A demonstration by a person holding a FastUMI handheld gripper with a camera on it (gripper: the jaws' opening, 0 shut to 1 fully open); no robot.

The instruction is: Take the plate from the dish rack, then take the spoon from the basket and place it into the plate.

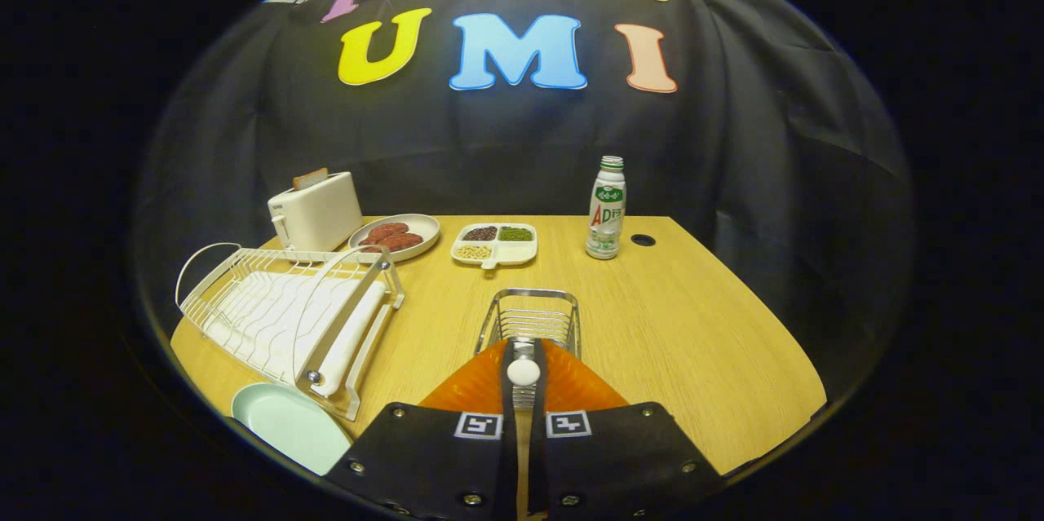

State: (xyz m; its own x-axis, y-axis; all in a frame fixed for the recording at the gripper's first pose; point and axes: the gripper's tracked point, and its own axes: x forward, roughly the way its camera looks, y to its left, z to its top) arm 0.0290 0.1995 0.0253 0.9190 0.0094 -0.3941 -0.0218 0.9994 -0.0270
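The light wood-grain table (652, 317) looks matt, its grain running lengthwise. At ten o'clock from the gripper (523, 358), whose fingers pinch a glossy white spoon handle (523, 372), stands a white coated-wire dish rack (285, 313), smooth and faintly shiny. Just ahead at twelve o'clock, the polished silver wire basket (530, 317) gleams. The pale green round plate (289, 423) at eight o'clock seems glazed ceramic, possibly plastic. The black cloth wall (775, 178) hangs matt and creased.

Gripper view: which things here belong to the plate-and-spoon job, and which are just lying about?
Job: plate on table beside dish rack; wire basket; spoon clamped between the tongs.

Lying about: toaster, dish of patties, divided tray, bottle.
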